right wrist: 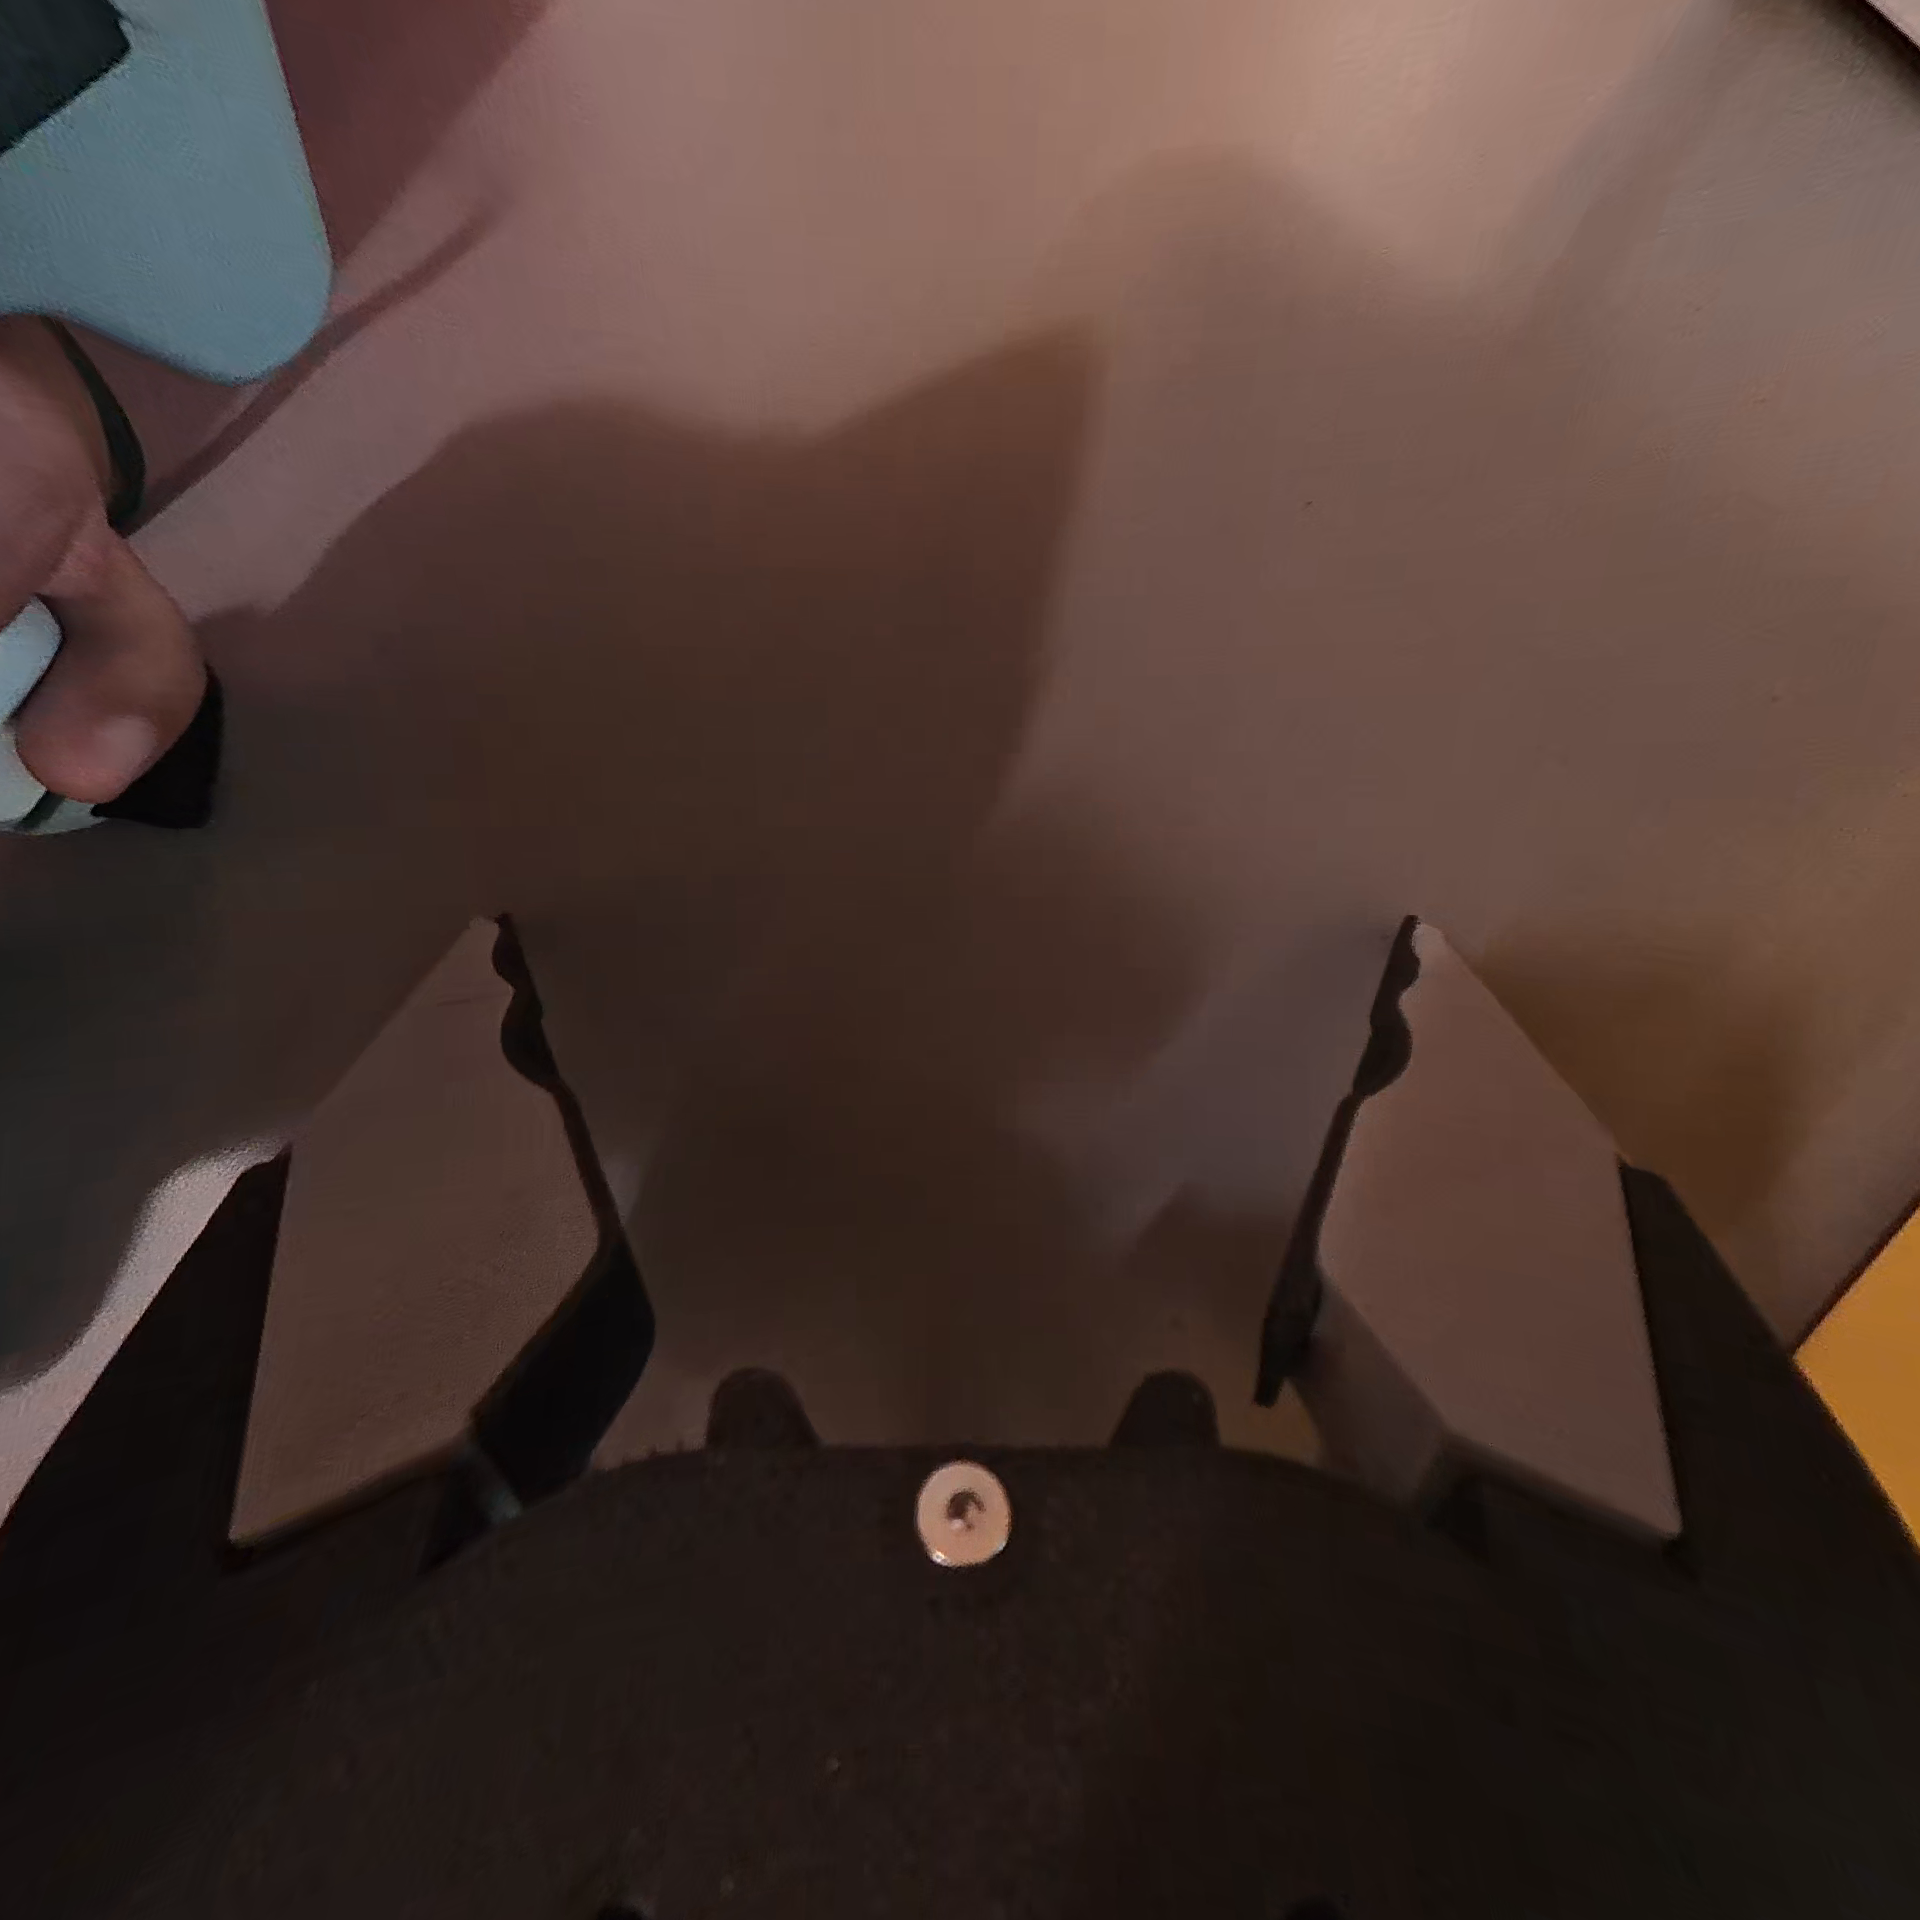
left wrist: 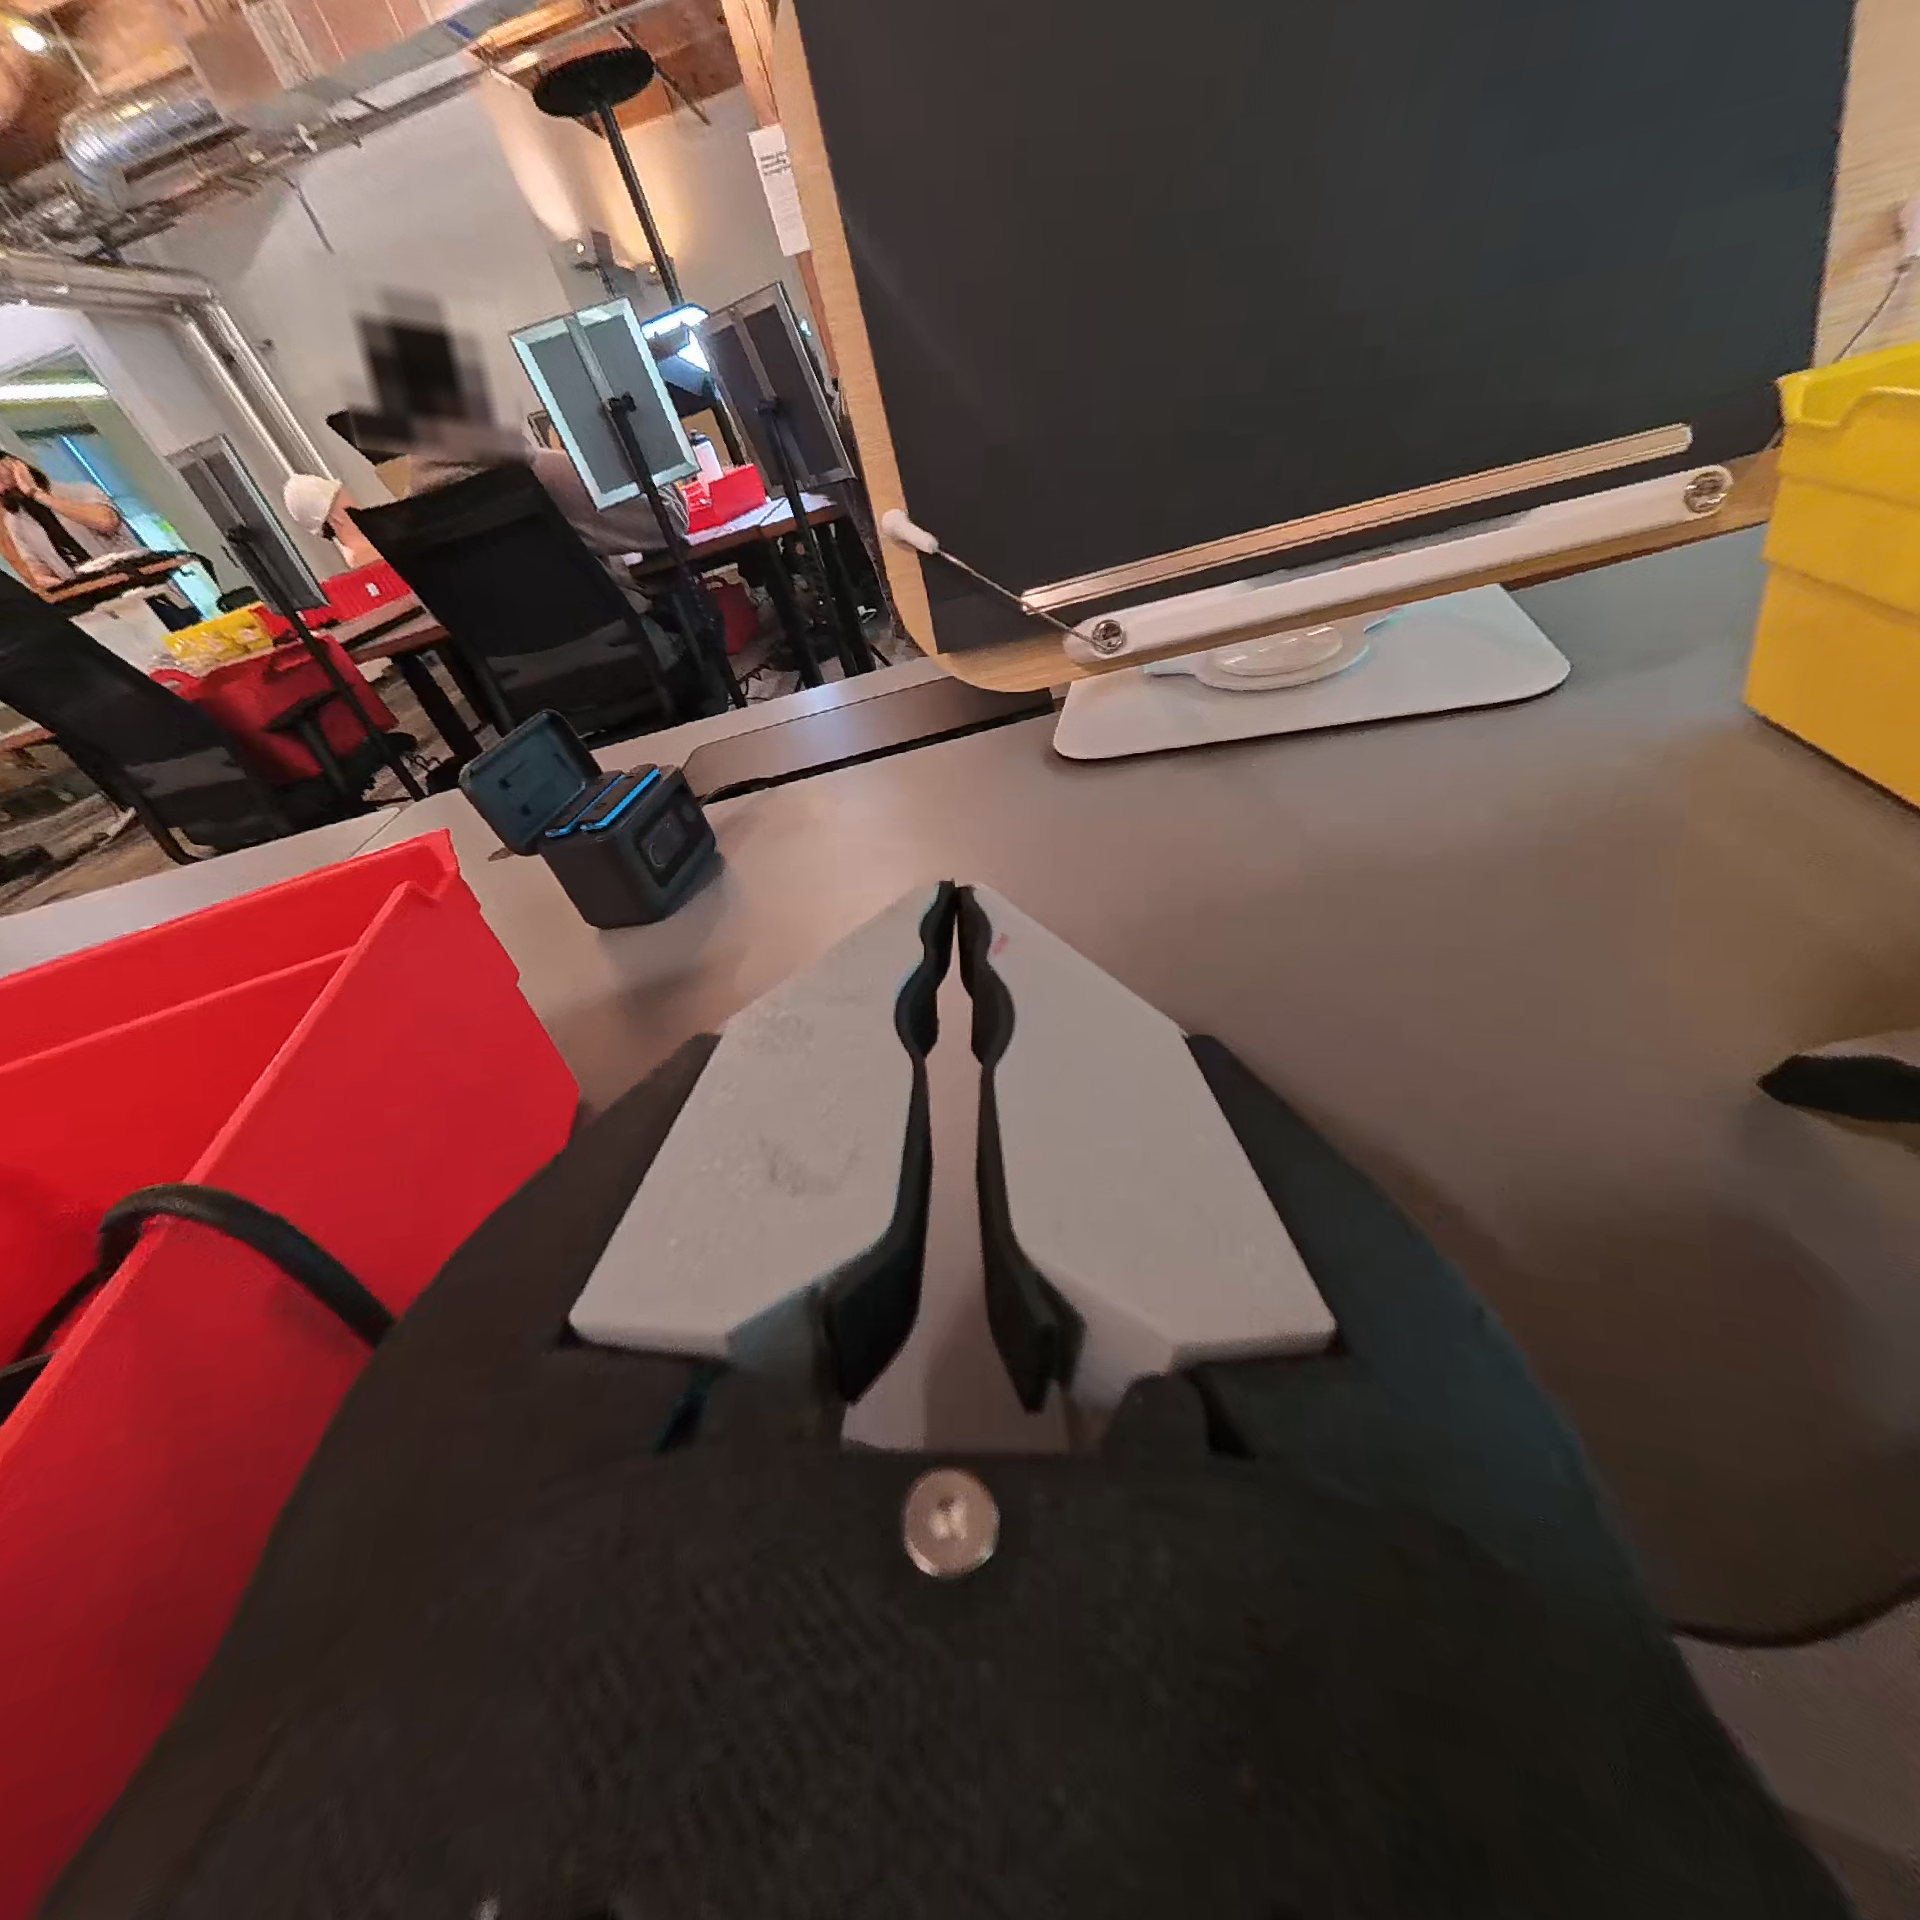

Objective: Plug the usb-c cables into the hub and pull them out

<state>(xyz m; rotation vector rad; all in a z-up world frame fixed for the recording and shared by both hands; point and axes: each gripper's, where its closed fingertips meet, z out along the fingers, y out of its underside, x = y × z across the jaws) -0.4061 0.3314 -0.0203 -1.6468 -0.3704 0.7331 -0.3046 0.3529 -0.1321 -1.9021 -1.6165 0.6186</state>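
Note:
My left gripper (left wrist: 957,896) is shut, its black pads pressed together with nothing between them, held above the grey table (left wrist: 1351,935). A black cable (left wrist: 239,1236) loops over the wall of a red bin (left wrist: 260,1091) at the left. My right gripper (right wrist: 956,925) is open wide and points down at the bare table (right wrist: 1143,364), with nothing between its fingers. At the left edge of the right wrist view a hand (right wrist: 94,665) holds the other gripper's pale handle (right wrist: 156,208). No hub shows in either view.
A dark charging case with blue-edged batteries (left wrist: 603,821) stands open ahead of the left gripper. A monitor on a white stand (left wrist: 1309,686) is at the back. Yellow bins (left wrist: 1839,582) stand at the right. Chairs, desks and people are beyond the table. About 15 cm separates my left fingertips from my right.

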